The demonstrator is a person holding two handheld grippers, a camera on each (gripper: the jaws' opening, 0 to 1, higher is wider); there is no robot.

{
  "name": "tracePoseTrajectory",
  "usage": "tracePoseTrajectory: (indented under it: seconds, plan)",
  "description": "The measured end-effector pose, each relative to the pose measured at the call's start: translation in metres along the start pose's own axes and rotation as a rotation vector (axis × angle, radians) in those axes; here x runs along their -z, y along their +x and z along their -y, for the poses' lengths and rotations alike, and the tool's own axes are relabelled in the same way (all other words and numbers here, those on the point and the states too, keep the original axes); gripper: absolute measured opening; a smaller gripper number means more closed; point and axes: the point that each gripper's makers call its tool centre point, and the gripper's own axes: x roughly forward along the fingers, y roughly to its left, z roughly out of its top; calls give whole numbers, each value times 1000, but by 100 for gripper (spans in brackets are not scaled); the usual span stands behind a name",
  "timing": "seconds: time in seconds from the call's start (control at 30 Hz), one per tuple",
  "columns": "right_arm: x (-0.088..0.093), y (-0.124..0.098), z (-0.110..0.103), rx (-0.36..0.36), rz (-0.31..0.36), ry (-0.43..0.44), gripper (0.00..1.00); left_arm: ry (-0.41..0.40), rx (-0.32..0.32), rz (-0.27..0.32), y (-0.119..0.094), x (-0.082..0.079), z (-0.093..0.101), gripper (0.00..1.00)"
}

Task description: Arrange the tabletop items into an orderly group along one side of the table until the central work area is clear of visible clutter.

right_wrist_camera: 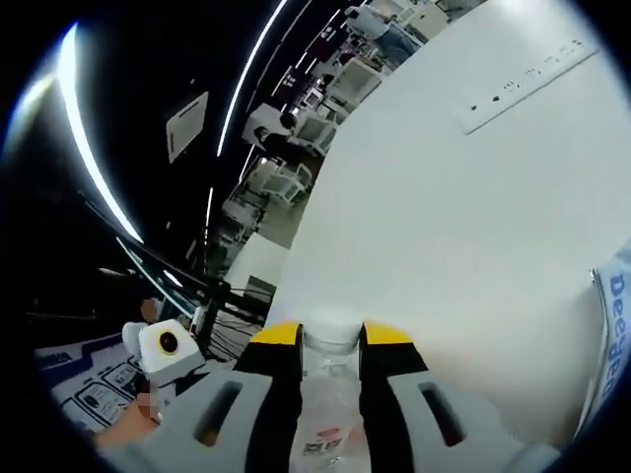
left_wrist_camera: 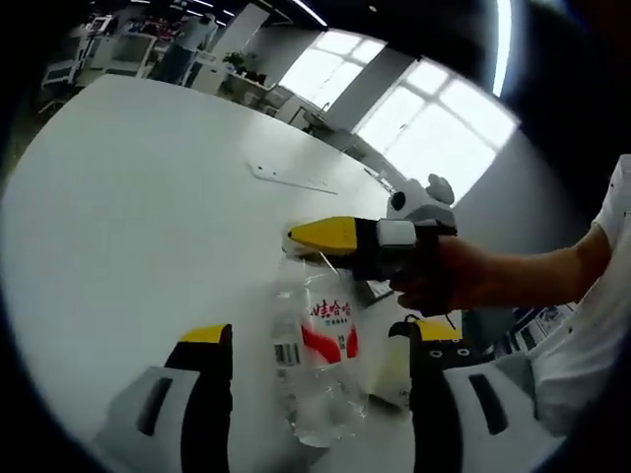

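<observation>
In the left gripper view, the left tongs [left_wrist_camera: 317,355] stood wide apart at the bottom of the picture, their yellow-tipped black jaws on either side of a clear plastic water bottle [left_wrist_camera: 317,355] with a red and white label. Neither jaw touched the bottle; a gap showed on both sides. The bottle rose between them, upright on the white surface [left_wrist_camera: 148,197].

Just beyond, the right tongs [left_wrist_camera: 296,239] came in from the right, held by a person's hand [left_wrist_camera: 434,281], and their yellow tip sat at the bottle's neck. In the right gripper view, those right tongs [right_wrist_camera: 330,340] were drawn close together, clamped on the neck just under the white cap [right_wrist_camera: 330,333], with the bottle's label showing between the jaws below it.

Behind the left tongs' right jaw lay a pale yellowish object [left_wrist_camera: 391,370] on the surface, too blurred to name. At the right edge of the right gripper view a white packet with blue print [right_wrist_camera: 613,335] was partly visible.

Farther across the surface a long white strip [left_wrist_camera: 291,179] lay flat, well apart from the bottle. Beyond the far edge stood large bright windows [left_wrist_camera: 414,108] and office desks [left_wrist_camera: 118,54].
</observation>
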Motion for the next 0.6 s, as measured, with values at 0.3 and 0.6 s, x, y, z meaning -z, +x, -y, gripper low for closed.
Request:
tracePoseTrajectory:
  seconds: [0.3, 0.6]
  plan:
    - [1, -1, -15, -28, -19, -84, 19, -38, 86, -31, 12, 8, 2, 73]
    - [3, -2, -29, -66, -38, -174, 19, -52, 172, -84, 18, 20, 12, 65]
